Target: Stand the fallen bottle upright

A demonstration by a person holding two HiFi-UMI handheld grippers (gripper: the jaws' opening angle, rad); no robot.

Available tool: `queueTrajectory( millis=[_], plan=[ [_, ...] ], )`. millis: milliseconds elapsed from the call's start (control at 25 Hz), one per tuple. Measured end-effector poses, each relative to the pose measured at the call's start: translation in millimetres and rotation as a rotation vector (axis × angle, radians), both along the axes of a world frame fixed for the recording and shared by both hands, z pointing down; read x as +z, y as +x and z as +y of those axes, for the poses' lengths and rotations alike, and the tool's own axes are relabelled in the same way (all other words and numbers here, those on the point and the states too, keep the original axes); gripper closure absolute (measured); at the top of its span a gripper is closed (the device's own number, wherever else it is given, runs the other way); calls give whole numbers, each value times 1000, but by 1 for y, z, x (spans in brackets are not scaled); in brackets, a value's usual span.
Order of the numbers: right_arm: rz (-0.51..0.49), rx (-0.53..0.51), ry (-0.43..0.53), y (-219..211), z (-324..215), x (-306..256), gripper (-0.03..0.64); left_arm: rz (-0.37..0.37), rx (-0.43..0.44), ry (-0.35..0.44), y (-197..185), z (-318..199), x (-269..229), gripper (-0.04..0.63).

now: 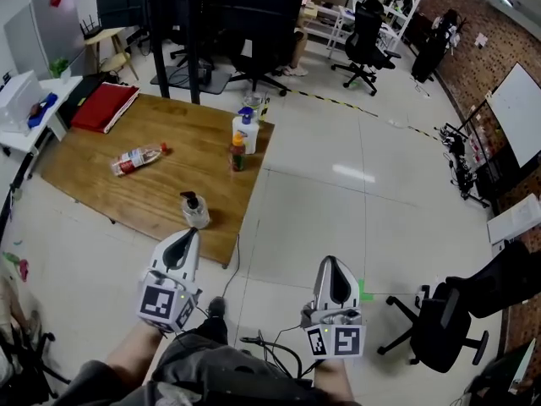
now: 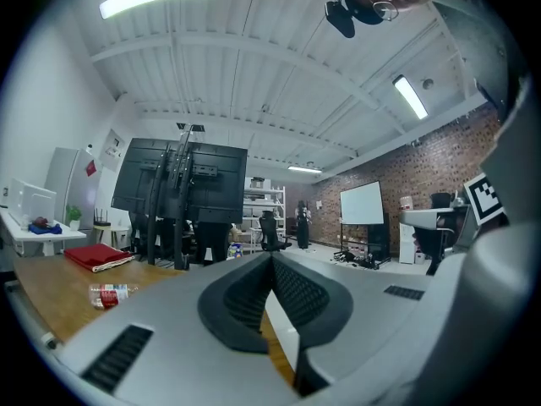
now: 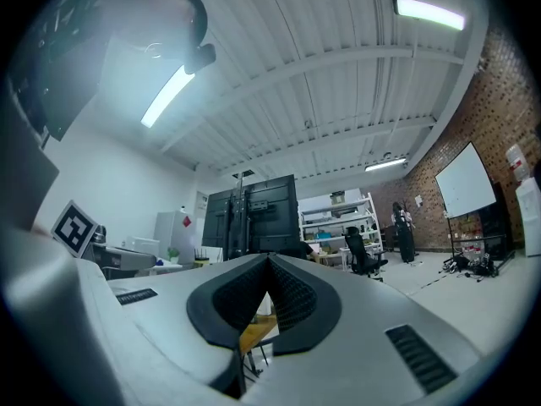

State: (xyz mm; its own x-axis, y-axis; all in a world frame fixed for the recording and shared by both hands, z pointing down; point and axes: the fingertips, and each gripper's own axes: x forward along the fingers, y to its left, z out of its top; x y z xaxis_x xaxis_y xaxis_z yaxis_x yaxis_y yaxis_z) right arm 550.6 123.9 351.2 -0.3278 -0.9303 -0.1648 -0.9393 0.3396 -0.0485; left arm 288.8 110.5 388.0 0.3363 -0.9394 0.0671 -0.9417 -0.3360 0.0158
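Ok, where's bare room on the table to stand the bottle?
Bare wood between the fallen bottle and the bottle cluster, and on the table left of the pump bottle. Crowded along the right edge; a red folder fills the far corner.

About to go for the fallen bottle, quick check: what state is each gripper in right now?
Left gripper: jaws closed, holding nothing.
Right gripper: jaws closed, holding nothing.

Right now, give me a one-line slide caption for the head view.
Left gripper and right gripper, both shut and empty, short of the wooden table where the fallen bottle lies.
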Motion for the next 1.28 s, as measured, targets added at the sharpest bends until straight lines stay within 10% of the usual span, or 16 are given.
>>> queueTrajectory(
  millis=[600,1280],
  plan=[
    [-8,84,-25,-80,-119,1,607,36,63,-11,-77,-125,-5,563],
    [-30,-59,-15,-65,-101,16,607,-25,-34,9,-61,-80,-19,563]
  ],
)
